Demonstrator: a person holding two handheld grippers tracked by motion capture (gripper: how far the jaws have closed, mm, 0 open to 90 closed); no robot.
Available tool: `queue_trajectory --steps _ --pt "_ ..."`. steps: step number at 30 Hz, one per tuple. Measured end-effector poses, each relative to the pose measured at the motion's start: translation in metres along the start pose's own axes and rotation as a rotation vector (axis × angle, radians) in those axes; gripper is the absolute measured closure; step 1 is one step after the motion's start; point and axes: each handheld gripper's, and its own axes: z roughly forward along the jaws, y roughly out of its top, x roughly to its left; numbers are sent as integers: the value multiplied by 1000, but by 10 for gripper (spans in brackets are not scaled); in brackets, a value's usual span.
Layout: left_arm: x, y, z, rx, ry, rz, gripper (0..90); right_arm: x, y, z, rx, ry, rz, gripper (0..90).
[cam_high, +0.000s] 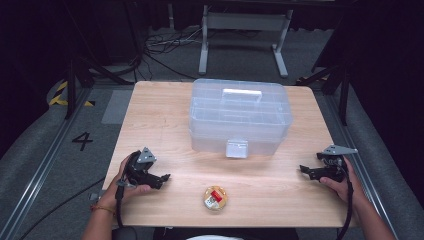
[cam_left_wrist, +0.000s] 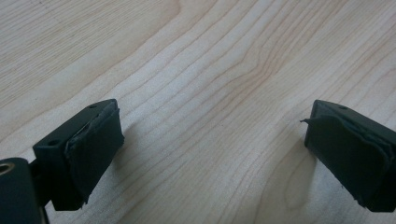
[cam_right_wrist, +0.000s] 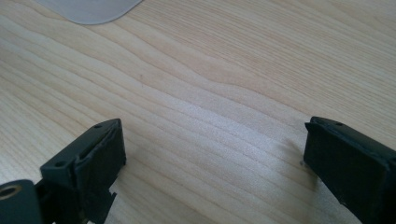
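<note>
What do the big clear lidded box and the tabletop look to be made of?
Clear lidded box: looks like translucent plastic, smooth and slightly frosted; inner ribs and the table show through its walls. Light wood-grain tabletop: wood or wood-look laminate, matte; grain lines run across it, so either is possible.

Light wooden table (cam_high: 150, 115), clear lidded plastic box (cam_high: 240, 116) at back, small round container (cam_high: 215, 198) near front edge

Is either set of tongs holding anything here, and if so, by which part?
Nothing is held. The left tongs and right tongs both stand open over the bare table, nothing between the jaws.
</note>
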Motion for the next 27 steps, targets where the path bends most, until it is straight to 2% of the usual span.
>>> queue_trajectory --steps 14,19,23,24,25,27 --pt "1 0 1 3 0 -5 26 -2 -1 -1 3 2 3 56" --pt "1 0 1 3 0 -4 26 -4 -1 -2 9 -34 25 47" --pt "1 0 1 4 0 -4 25 -4 -1 -4 6 -29 10 110" --pt "1 0 1 4 -1 -3 25 -4 -1 -5 -2 -28 12 158" --pt "1 0 1 4 -1 -2 25 -5 -1 -6 -4 -20 12 168" --pt "1 0 1 4 -1 -2 24 -4 -1 -8 -5 -36 5 166"
